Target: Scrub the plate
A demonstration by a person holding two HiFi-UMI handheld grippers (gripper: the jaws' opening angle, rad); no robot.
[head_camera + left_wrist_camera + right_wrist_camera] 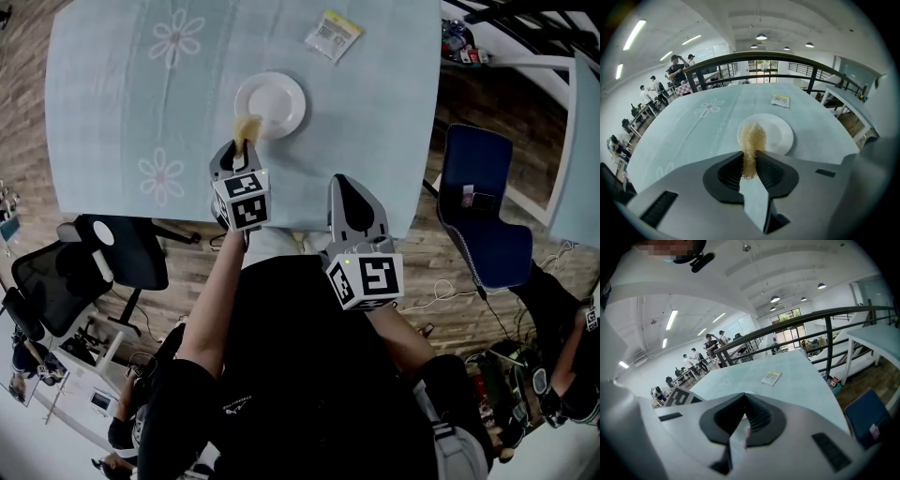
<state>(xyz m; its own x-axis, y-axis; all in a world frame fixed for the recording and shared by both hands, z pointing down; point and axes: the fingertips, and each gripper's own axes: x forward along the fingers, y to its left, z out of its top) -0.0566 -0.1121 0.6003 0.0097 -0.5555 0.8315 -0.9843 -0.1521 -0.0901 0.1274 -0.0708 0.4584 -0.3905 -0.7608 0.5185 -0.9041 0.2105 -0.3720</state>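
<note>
A white plate (273,103) (776,133) sits on the pale blue tablecloth (112,103), a little in from the near edge. My left gripper (241,150) (750,161) is shut on a tan, fuzzy scrubber (248,128) (753,140). The scrubber's free end rests at the plate's near-left rim. My right gripper (351,199) (743,397) hangs at the table's near edge, right of the left one. Its jaws are shut with nothing between them. In the right gripper view the plate is hidden behind the jaws.
A small yellow-and-white packet (332,35) (781,100) (771,378) lies beyond the plate at the far right. A blue chair (478,202) stands off the table's right side and a black office chair (112,253) at its near left. A dark railing (754,61) runs behind the table.
</note>
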